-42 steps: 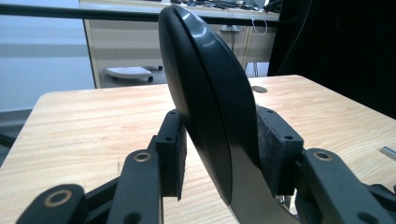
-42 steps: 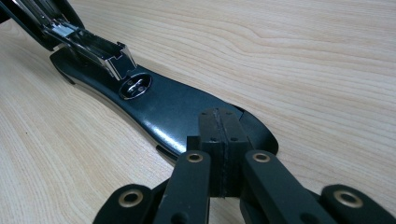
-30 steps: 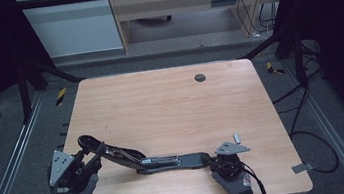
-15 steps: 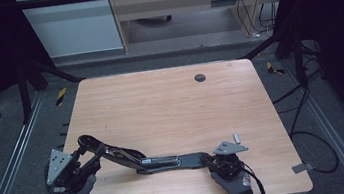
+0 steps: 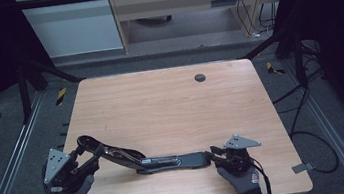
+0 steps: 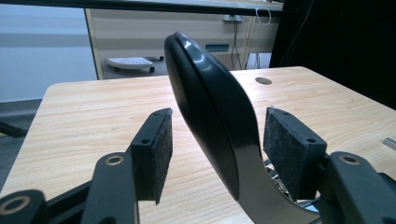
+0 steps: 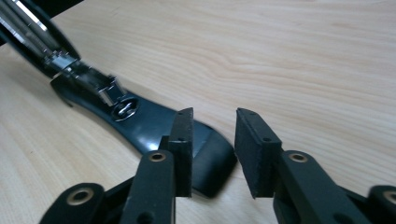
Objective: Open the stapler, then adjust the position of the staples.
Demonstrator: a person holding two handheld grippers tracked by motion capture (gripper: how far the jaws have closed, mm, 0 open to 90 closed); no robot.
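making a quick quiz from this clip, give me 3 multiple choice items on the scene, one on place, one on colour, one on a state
1. Where on the table does the long hinged tool lie?
A. along the near edge
B. at the far edge
C. in the middle

2. What colour is the tool's raised end in the left gripper view?
A. red
B. black
C. white

3. How do the right gripper's pads stand?
A. clamped on the tool's tip
B. apart, off the tool
C. shut on nothing

Key:
1 A, the high view shows it stretched between the left gripper and the right one near the person's side.
2 B, the glossy curved end is black.
3 B, the jaws have just been opening, and the tool's flat end lies free on the wood.
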